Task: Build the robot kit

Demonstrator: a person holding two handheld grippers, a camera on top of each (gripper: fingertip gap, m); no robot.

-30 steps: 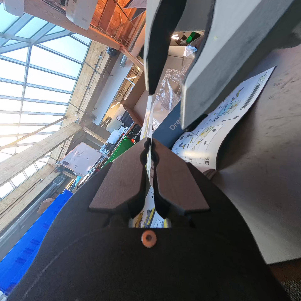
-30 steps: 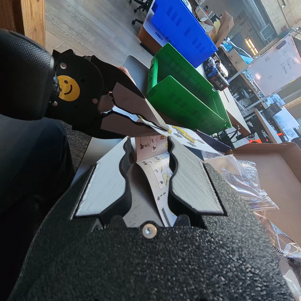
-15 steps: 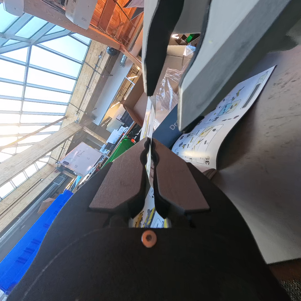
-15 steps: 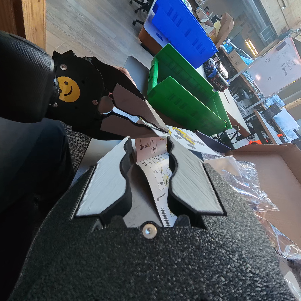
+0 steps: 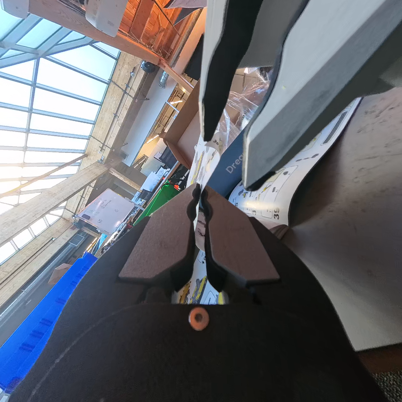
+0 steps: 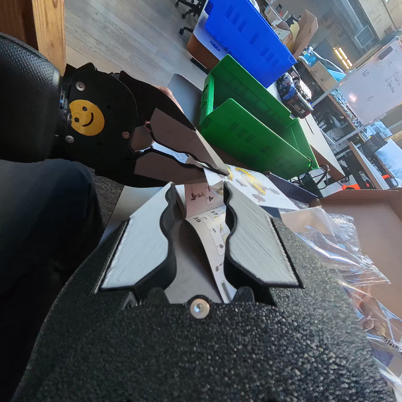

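An open instruction booklet [image 6: 206, 230] lies on a grey table [image 6: 189, 272]. My left gripper [image 5: 200, 189], with brown fingers, is shut on one raised page of it [image 6: 256, 189] and holds that page up off the rest. The left gripper also shows in the right wrist view [image 6: 215, 168], with a yellow smiley sticker on its body. My right gripper [image 6: 198, 186], with white fingers, is open and straddles the lower pages. In the left wrist view it [image 5: 228, 163] hangs close above the booklet [image 5: 272, 195], one finger low over the page.
A green bin [image 6: 250, 130] and a blue bin [image 6: 245, 37] stand behind the booklet. A dark blue box [image 5: 230, 165] lies under the raised page. A cardboard box [image 6: 369, 217] with clear plastic bags [image 6: 337, 250] is at the right. A dark trouser leg [image 6: 43, 206] is at the left.
The raised page has curled over toward the right gripper's upper finger. The right gripper has come slightly closer to the left gripper's fingertips. The left gripper keeps its hold.
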